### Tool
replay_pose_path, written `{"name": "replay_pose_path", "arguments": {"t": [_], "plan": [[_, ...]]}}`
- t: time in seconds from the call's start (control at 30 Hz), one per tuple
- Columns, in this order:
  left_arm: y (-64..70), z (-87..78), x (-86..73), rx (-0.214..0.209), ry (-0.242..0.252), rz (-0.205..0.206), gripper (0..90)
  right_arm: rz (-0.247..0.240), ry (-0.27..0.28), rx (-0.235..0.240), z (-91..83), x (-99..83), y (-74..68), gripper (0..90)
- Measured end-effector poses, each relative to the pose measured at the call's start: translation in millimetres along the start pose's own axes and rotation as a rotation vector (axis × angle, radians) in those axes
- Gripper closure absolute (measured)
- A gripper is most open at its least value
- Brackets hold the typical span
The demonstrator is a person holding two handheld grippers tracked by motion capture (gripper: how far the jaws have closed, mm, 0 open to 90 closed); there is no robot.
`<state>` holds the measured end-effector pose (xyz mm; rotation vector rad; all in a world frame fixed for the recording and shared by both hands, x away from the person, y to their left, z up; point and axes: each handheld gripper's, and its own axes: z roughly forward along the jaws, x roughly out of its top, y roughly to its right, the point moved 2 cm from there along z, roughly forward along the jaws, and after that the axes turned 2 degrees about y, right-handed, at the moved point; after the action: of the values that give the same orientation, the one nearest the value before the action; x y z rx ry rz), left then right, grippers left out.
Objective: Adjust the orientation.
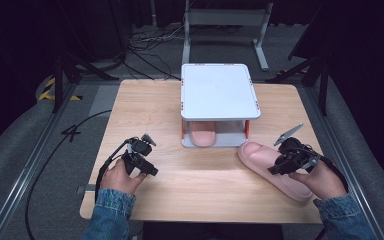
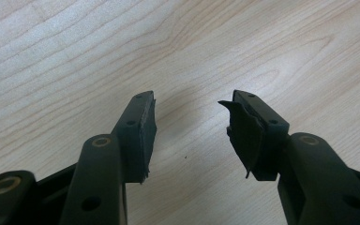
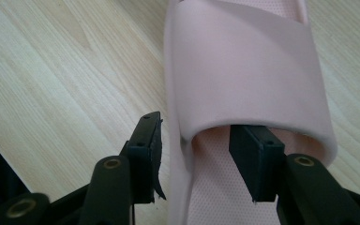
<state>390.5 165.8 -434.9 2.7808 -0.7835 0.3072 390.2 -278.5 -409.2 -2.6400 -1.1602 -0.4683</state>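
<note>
A pink slipper (image 1: 270, 167) lies on the wooden table (image 1: 200, 175) at the right, toe toward the rack. My right gripper (image 1: 282, 165) is open, straddling the slipper's (image 3: 248, 70) side edge: one jaw sits inside under the strap, the other outside it on the table. A second pink slipper (image 1: 202, 134) rests on the lower shelf of a white two-level rack (image 1: 219, 90) at the table's middle back. At the left, my left gripper (image 1: 147, 160) is open above bare wood, and its fingers (image 2: 140, 136) have nothing between them.
The rack's flat white top stands well above the table. Black cables trail from the left gripper over the table's left edge to the floor. Bare wood spans between the two hands. Metal frame legs (image 1: 262, 47) stand behind the table.
</note>
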Motion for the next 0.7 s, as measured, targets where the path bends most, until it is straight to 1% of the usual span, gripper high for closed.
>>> {"name": "replay_pose_path", "arguments": {"t": [0.03,0.13,0.2,0.23,0.27,0.3,0.37,0.4,0.47,0.5,0.57,0.63,0.7], "plan": [[0.1,0.9,1.3,0.007,-0.001,0.008,51.1,0.000,-0.001,0.002,0.3,0.2,-1.2,54.2],[1.0,1.0,2.5,-0.003,-0.007,0.009,51.1,-0.006,0.006,0.004,0.0,-0.6,-3.0,53.5],[0.9,0.4,3.3,-0.003,-0.003,0.011,51.1,-0.010,0.017,-0.001,-1.6,-2.7,-1.8,50.9],[0.7,-0.1,3.8,-0.003,0.000,0.009,51.0,-0.010,0.018,-0.014,-4.1,-4.5,-0.4,51.0],[0.7,-0.1,3.8,-0.003,0.000,0.009,51.0,-0.010,0.018,-0.014,-4.1,-4.5,-0.4,51.0],[0.8,0.0,4.0,-0.005,0.001,0.007,51.0,0.003,0.032,-0.031,-13.5,-9.4,2.2,48.5],[0.5,1.1,5.5,-0.005,0.003,0.010,51.0,0.004,0.058,-0.056,-24.3,-14.3,5.1,48.3],[0.3,1.4,6.0,-0.004,-0.002,0.020,51.0,0.012,0.070,-0.068,-28.8,-16.7,7.7,47.8],[1.6,2.7,6.6,-0.008,-0.005,0.009,51.0,0.029,0.082,-0.111,-33.5,-21.0,14.9,45.8],[1.5,2.9,7.1,-0.004,-0.008,0.016,50.9,0.043,0.083,-0.129,-33.6,-23.4,19.9,45.4],[2.3,3.6,7.7,-0.007,-0.009,0.013,50.9,0.057,0.077,-0.142,-29.4,-26.9,27.4,43.8],[1.7,4.1,8.1,-0.008,-0.012,0.019,50.9,0.052,0.068,-0.139,-18.4,-28.8,34.5,43.6],[1.1,4.3,8.2,-0.004,-0.016,0.024,50.9,0.050,0.059,-0.149,-6.6,-27.2,40.1,44.2]]}}
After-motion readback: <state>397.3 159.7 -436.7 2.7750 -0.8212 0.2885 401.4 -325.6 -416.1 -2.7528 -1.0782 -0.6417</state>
